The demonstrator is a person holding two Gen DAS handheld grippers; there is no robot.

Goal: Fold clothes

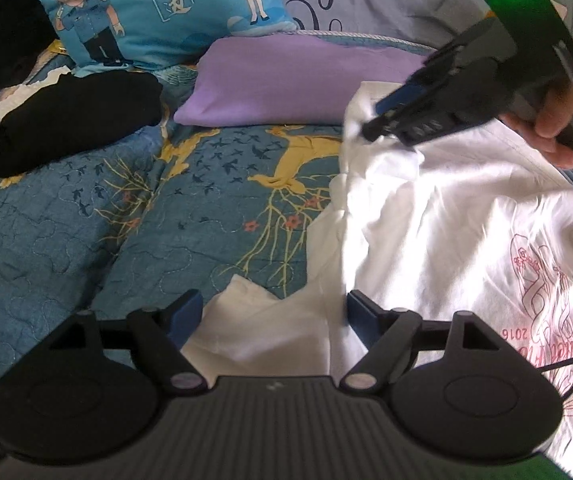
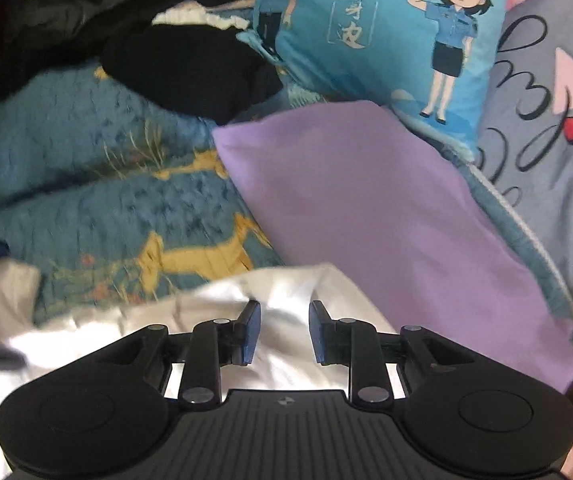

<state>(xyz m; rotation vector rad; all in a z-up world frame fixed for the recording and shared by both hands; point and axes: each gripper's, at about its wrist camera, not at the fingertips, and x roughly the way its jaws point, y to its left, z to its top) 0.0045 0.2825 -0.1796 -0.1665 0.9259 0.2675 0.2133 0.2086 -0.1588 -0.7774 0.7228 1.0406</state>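
Note:
A white T-shirt [image 1: 446, 232] with a pink print lies crumpled on the blue patterned quilt [image 1: 86, 220]. My left gripper [image 1: 272, 316] is open, its blue pads on either side of a white sleeve edge at the shirt's near left. My right gripper [image 2: 285, 330] is open just above the shirt's far edge [image 2: 214, 308]; in the left wrist view it [image 1: 374, 124] hovers at the shirt's upper corner, held by a hand.
A folded purple garment [image 1: 286, 80] lies beyond the shirt. A folded black garment [image 1: 74, 116] sits at the left. A blue cartoon pillow [image 1: 146, 8] and a grey printed pillow [image 2: 546, 120] stand at the back. A dark clothes pile [image 2: 66, 20] is at far left.

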